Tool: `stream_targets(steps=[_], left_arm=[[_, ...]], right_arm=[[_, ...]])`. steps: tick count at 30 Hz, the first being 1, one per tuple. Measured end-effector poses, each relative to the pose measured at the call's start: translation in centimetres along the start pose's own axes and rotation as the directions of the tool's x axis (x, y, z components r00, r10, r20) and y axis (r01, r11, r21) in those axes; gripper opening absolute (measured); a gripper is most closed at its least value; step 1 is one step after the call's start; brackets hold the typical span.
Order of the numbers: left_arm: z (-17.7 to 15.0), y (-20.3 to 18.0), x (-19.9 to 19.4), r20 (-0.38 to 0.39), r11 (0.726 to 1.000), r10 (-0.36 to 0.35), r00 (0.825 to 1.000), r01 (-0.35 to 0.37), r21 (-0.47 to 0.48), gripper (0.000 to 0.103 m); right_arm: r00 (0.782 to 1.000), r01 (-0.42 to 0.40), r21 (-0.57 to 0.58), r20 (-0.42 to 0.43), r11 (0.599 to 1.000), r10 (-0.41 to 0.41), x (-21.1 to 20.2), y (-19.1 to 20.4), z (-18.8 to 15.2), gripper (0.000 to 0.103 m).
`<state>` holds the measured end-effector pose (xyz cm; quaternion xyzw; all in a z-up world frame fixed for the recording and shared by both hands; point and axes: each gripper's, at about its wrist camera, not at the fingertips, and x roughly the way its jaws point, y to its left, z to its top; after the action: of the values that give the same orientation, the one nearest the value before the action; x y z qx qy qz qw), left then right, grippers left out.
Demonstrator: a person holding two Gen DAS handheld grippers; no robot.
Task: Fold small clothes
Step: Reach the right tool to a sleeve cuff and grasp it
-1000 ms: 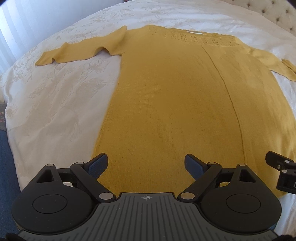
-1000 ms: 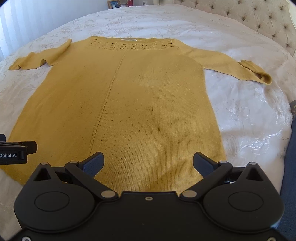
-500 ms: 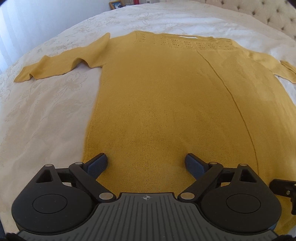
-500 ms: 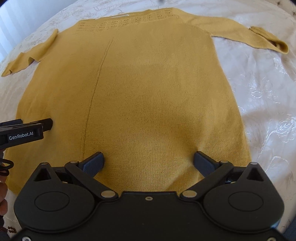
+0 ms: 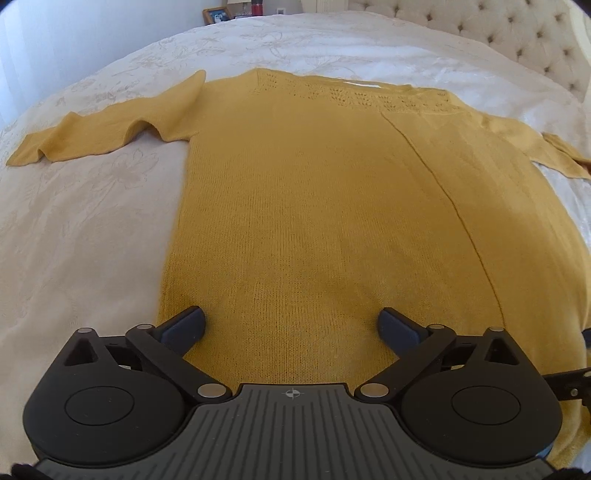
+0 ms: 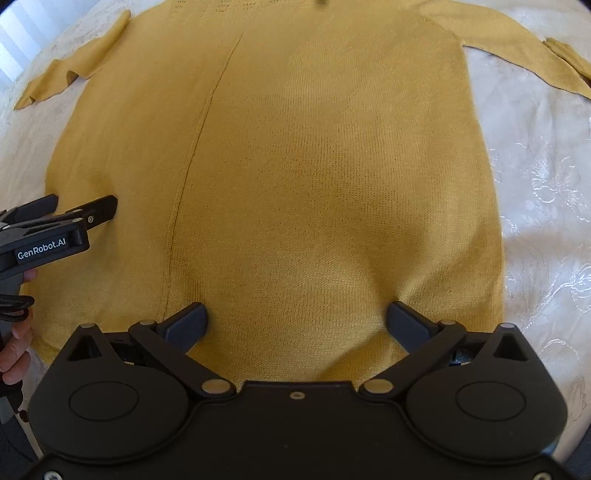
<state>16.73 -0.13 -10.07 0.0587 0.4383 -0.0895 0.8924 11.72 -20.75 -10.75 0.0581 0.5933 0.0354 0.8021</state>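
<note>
A mustard-yellow knit sweater [image 5: 332,206] lies flat on the bed, neckline far, hem near, both sleeves spread sideways. It fills the right wrist view [image 6: 314,166]. My left gripper [image 5: 293,325] is open and empty, low over the hem's left part, its left finger by the sweater's left edge. My right gripper [image 6: 297,319] is open and empty over the hem's right part. The left gripper also shows from the side at the left of the right wrist view [image 6: 74,214].
The bed has a cream embroidered cover [image 5: 81,221]. A tufted headboard [image 5: 517,40] stands at the far right. A picture frame and small items [image 5: 218,14] sit beyond the bed. The left sleeve [image 5: 103,133] has a ripple; the right sleeve cuff [image 6: 565,55] is folded over.
Both grippers have moved down and forward over the sweater's hem. The sweater looks larger and closer in both views. The jaws stay open.
</note>
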Motion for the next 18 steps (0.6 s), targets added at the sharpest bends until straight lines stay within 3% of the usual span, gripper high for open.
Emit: stream_targets(steps=[2,4,6,10,12,15,18], left_arm=[[1.2,0.5,-0.5,0.034,1.000,-0.007,0.999,0.007,-0.005,0.101],[2.8,1.2,-0.9,0.091,1.000,0.016,0.996,-0.015,-0.015,0.101],[4.3,2.0,-0.8,0.135,0.999,0.035,0.990,-0.031,-0.032,0.101],[5.7,3.4,0.5,0.154,0.996,0.053,0.987,-0.041,-0.080,0.100],[5.3,3.8,1.1,0.139,0.996,0.035,0.990,-0.024,-0.084,0.100],[4.6,4.0,1.7,0.126,0.998,0.011,0.992,-0.003,-0.063,0.099],[4.0,3.8,1.8,0.145,1.000,-0.008,0.989,0.011,-0.020,0.099]], right_arm=[[1.000,0.019,-0.005,0.002,1.000,-0.019,-1.1,-0.5,0.6,0.098],[0.998,0.059,-0.006,0.034,0.998,-0.058,-2.7,-1.4,1.3,0.087],[0.985,0.136,0.017,0.106,0.991,-0.137,-4.6,-2.8,2.5,0.086],[0.918,0.318,0.070,0.228,0.946,-0.325,-7.0,-6.3,6.7,0.087],[0.887,0.372,0.094,0.259,0.924,-0.383,-7.0,-8.4,9.5,0.087],[0.844,0.430,0.145,0.286,0.891,-0.454,-6.0,-11.7,13.7,0.087],[0.816,0.477,0.228,0.243,0.849,-0.524,-4.0,-16.3,17.5,0.085]])
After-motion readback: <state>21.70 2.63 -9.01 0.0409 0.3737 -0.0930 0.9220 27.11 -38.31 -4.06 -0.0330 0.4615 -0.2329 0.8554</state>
